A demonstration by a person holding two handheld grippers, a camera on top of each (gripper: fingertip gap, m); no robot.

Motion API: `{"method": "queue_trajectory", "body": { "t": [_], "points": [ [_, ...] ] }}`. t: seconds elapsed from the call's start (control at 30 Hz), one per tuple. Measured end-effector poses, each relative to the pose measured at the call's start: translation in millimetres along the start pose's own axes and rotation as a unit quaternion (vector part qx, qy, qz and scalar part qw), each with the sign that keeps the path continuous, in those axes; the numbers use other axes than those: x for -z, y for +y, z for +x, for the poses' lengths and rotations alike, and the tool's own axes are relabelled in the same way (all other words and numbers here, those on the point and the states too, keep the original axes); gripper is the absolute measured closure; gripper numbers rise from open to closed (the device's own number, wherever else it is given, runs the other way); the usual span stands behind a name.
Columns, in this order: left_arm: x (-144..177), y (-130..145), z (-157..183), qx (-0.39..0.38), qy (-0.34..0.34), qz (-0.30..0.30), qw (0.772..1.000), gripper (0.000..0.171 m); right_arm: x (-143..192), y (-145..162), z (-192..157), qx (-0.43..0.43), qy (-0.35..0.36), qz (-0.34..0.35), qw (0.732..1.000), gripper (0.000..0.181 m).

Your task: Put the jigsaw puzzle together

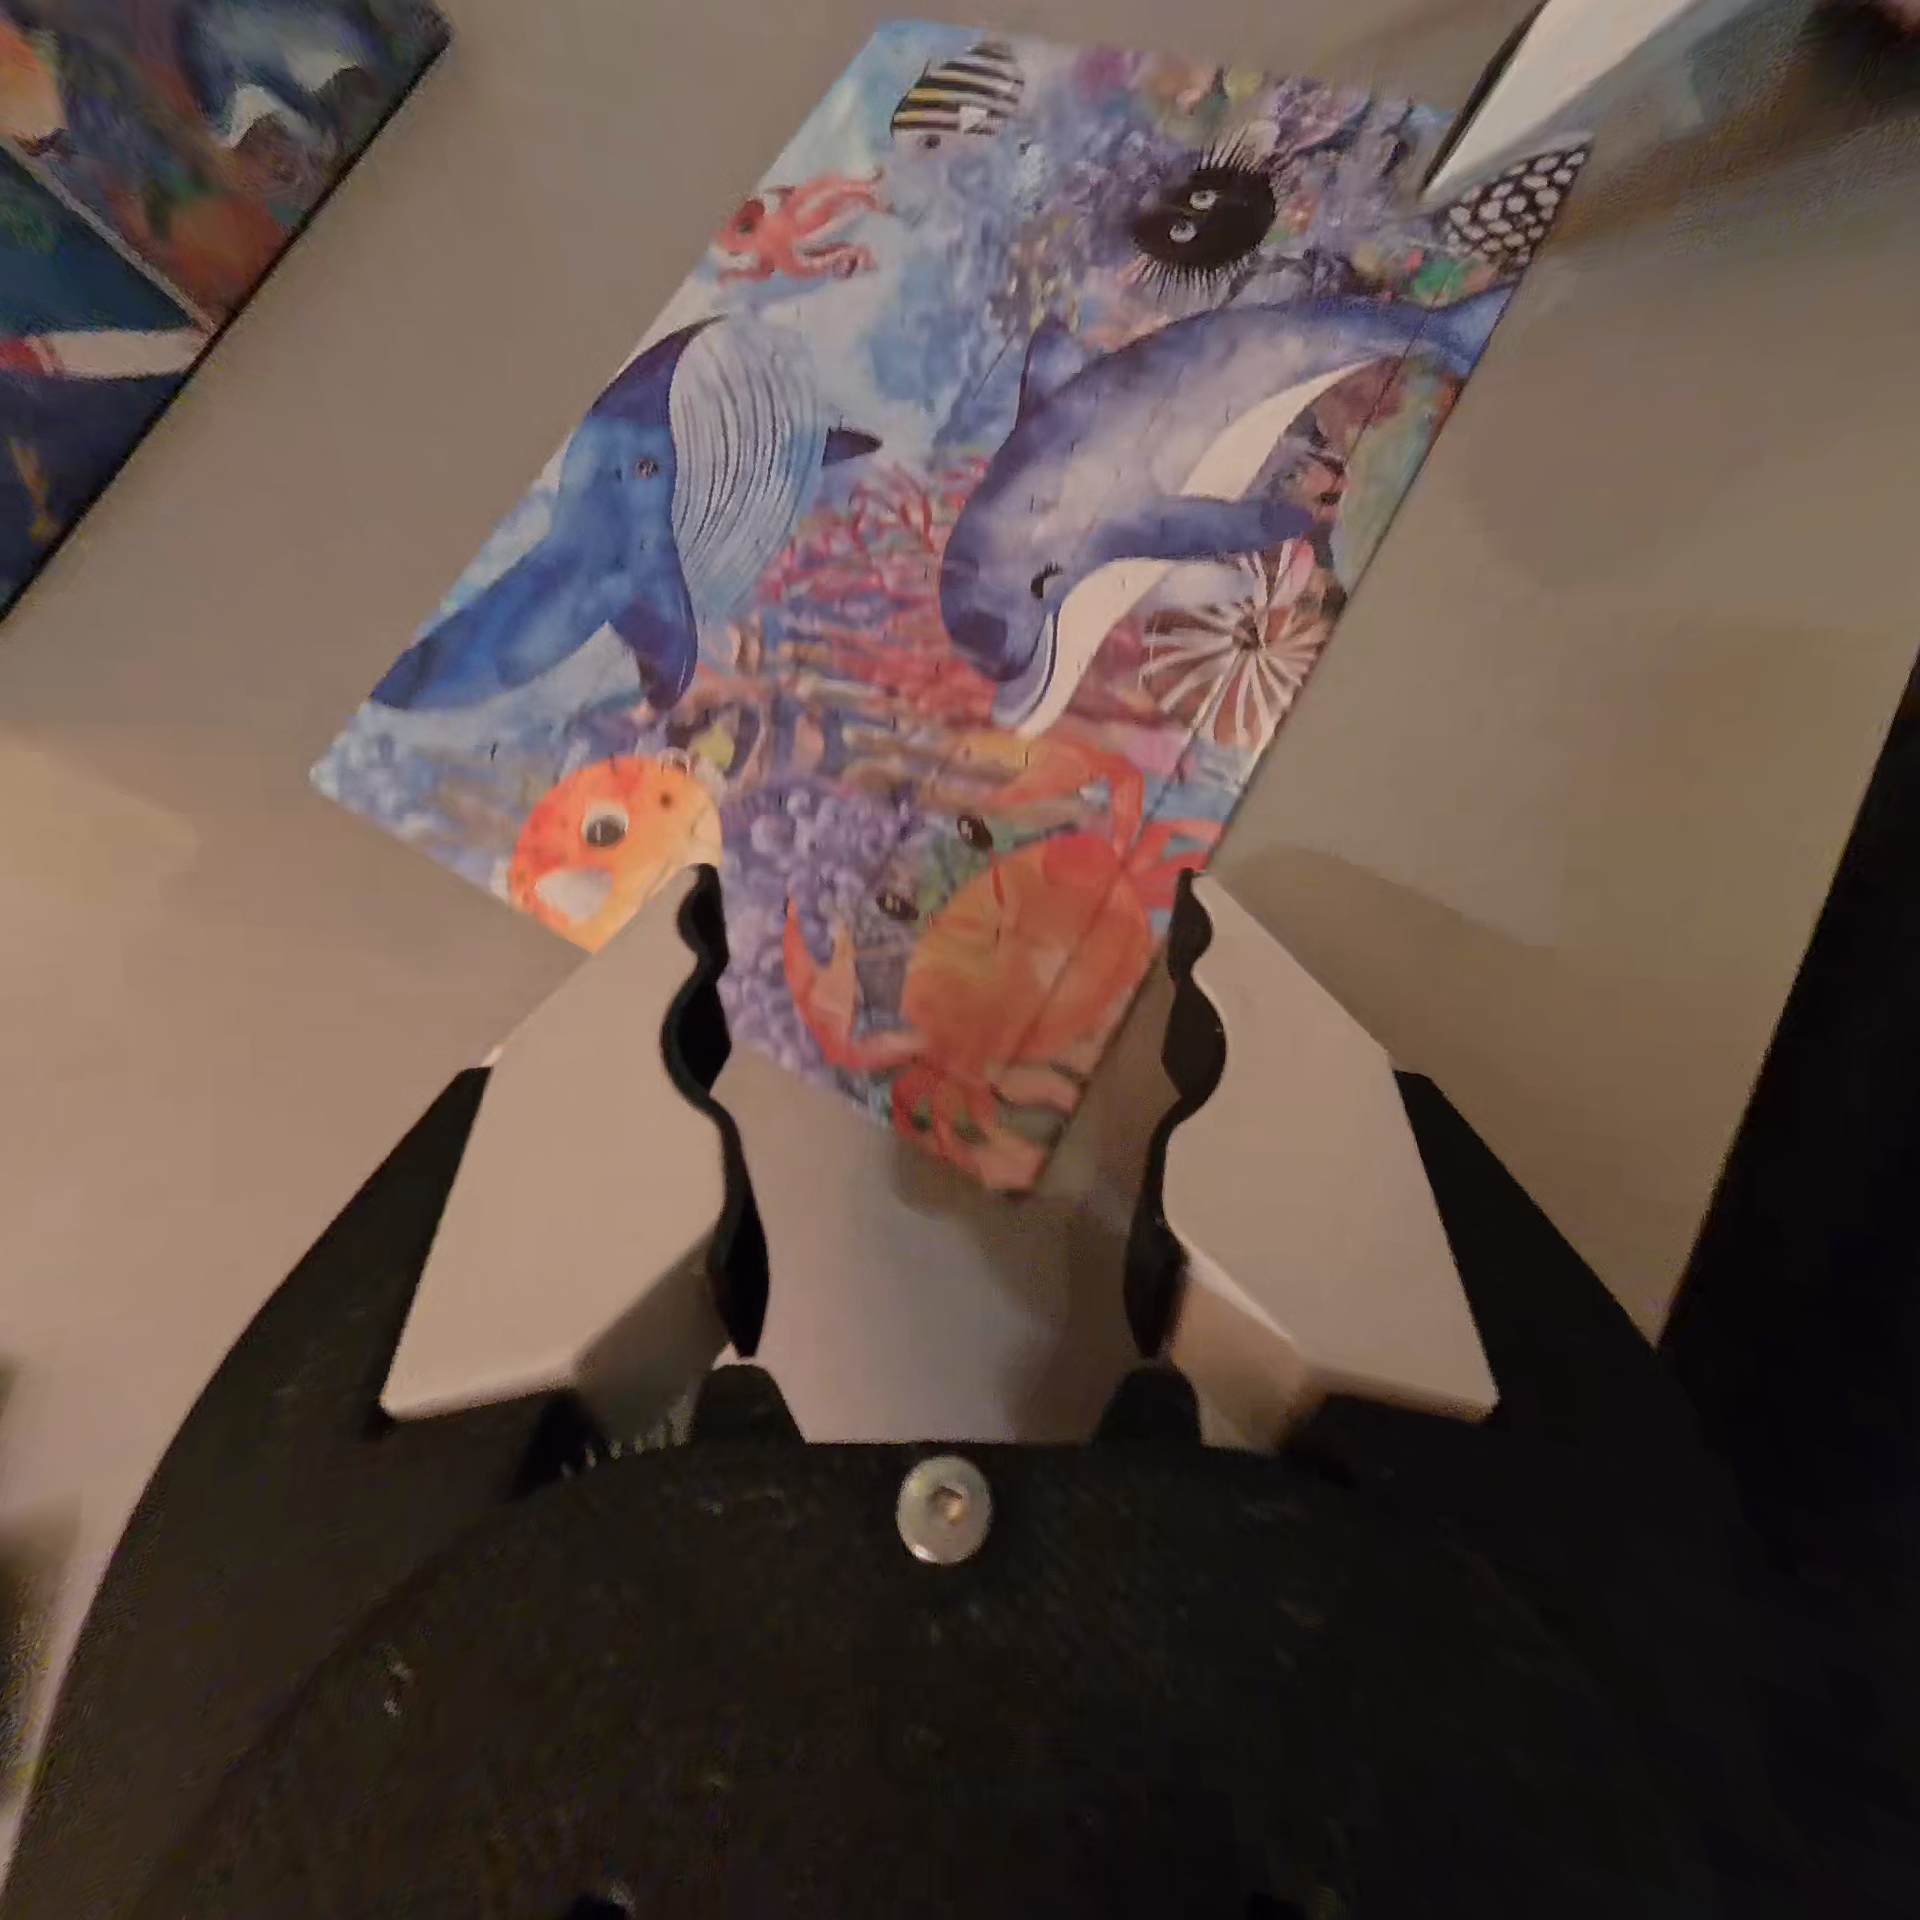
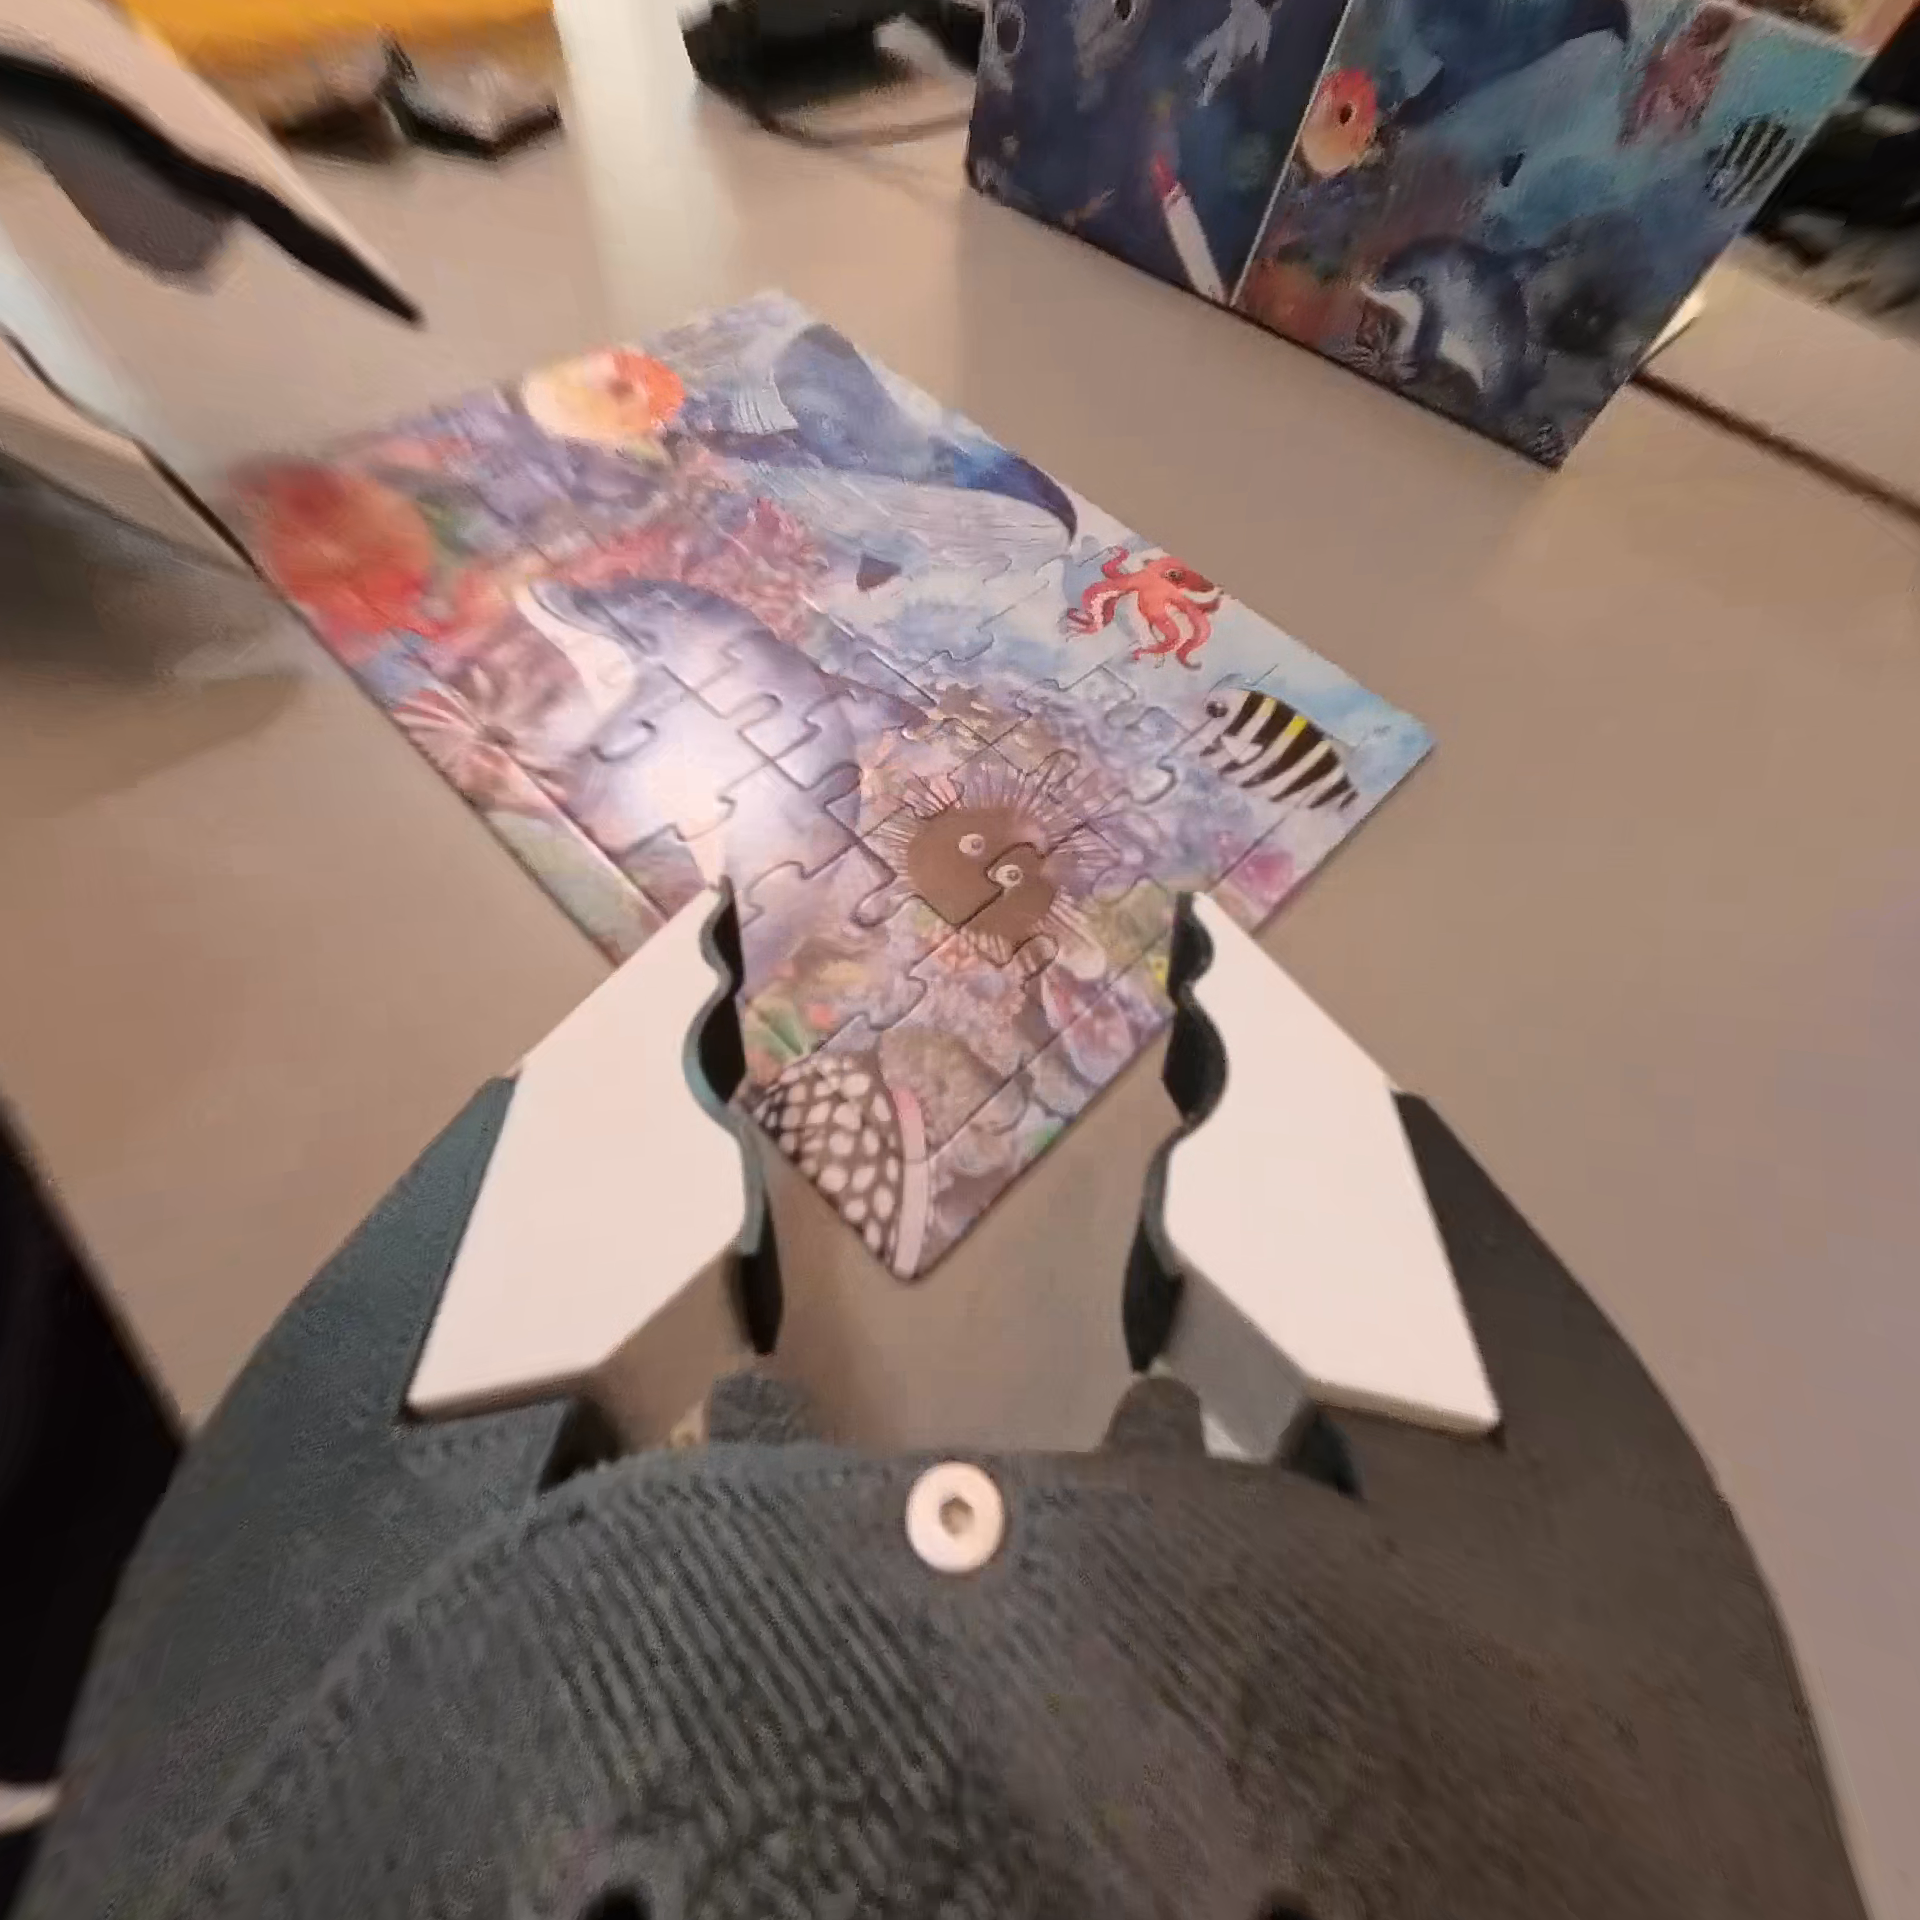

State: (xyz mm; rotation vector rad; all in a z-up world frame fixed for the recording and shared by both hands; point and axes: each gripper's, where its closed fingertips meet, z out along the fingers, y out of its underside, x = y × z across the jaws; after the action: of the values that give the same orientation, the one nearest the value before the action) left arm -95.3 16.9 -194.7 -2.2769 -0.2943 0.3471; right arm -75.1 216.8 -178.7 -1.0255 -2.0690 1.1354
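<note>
Both grippers (image 1: 940, 904) (image 2: 956, 925) hover spread above the puzzle (image 1: 914, 540).

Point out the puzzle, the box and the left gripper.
puzzle (image 1: 894, 540): left wrist view, its picture's middle.
box (image 2: 1455, 208): right wrist view, its front face.
left gripper (image 1: 945, 935): left wrist view, midway between fingertips.

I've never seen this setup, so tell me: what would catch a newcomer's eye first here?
The colourful sea-life jigsaw puzzle lies flat mid-table, looking fully assembled. The left gripper and right gripper face it from opposite corners, jaws open and empty. The matching puzzle box stands on the table beyond it.
</note>
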Motion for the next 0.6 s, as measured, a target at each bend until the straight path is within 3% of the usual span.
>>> {"method": "queue_trajectory", "body": {
  "t": [0.13,0.27,0.33,0.43,0.6],
  "points": [
    [17.2,5.2,-12.6,-0.019,-0.069,0.021,0.997,0.067,26.0,-3.5,7.0,-0.087,-0.055,0.051,0.993,0.098],
    [10.5,25.6,-19.5,-0.015,-0.070,-0.049,0.996,0.049,16.9,40.6,10.2,-0.035,-0.031,-0.080,0.996,0.082],
    [6.3,31.8,-18.7,0.012,-0.047,-0.060,0.997,0.049,10.0,50.1,3.9,-0.023,-0.045,-0.118,0.992,0.078],
    [-0.2,36.8,-18.5,0.061,-0.006,-0.066,0.996,0.053,3.8,47.2,5.6,-0.021,-0.058,-0.118,0.991,0.082],
    [-15.4,30.5,-32.7,0.095,0.016,-0.055,0.994,0.069,-16.9,34.8,21.0,-0.015,-0.067,-0.110,0.992,0.111]
  ]
}}
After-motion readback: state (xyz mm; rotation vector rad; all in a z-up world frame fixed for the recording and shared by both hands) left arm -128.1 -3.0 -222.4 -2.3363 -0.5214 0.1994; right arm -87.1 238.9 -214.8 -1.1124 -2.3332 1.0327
